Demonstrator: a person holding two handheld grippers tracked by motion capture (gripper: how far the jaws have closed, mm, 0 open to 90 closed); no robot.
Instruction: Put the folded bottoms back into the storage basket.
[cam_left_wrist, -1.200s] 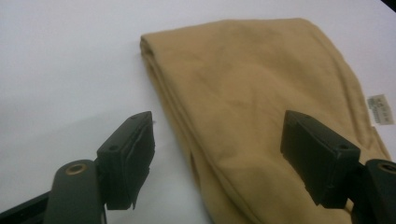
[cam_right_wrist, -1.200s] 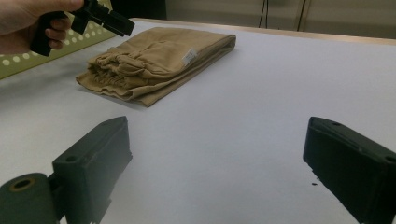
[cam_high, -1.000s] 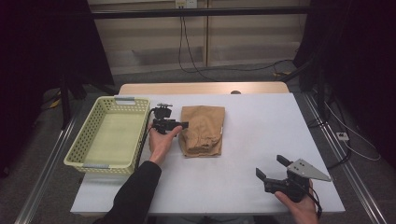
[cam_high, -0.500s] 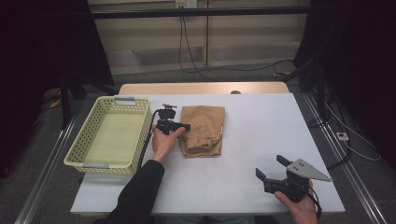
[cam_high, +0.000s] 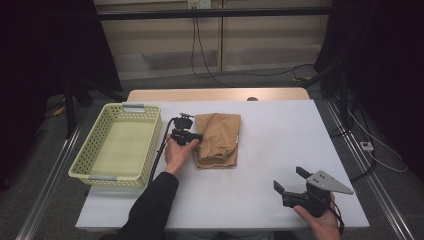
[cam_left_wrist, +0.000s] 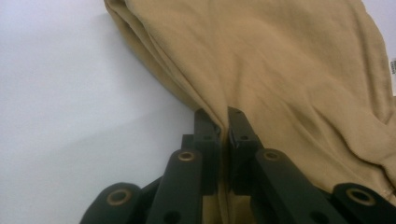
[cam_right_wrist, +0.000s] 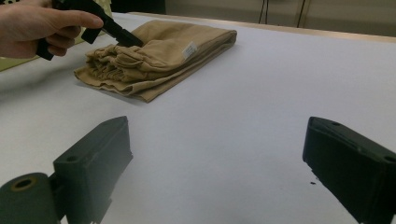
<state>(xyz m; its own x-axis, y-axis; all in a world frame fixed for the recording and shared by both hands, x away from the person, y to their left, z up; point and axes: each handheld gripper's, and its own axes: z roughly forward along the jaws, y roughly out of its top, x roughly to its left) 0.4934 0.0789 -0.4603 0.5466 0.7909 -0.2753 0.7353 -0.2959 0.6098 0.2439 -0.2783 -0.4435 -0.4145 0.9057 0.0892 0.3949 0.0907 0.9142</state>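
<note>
A folded tan cloth (cam_high: 220, 140) lies at the middle of the white table (cam_high: 280, 125). My left gripper (cam_high: 199, 136) comes in from the cloth's left side. Its jaws are shut on a fold of the cloth's edge (cam_left_wrist: 280, 70), pinched at the left gripper's tips (cam_left_wrist: 223, 116). In the right gripper view the cloth (cam_right_wrist: 159, 51) lies far left with the left gripper (cam_right_wrist: 126, 38) biting its gathered edge. My right gripper (cam_high: 289, 179) rests near the front right of the table, open with bare tabletop between its jaws (cam_right_wrist: 217, 135).
A pale yellow plastic basket (cam_high: 82, 160) stands at the table's left end, close beside the left hand. A wooden strip (cam_high: 215, 95) runs along the table's far edge. Cables hang behind the table and lie on the floor at the right.
The left gripper has edged slightly toward the near side at the cloth's left edge. The cloth and the right gripper stay where they were.
</note>
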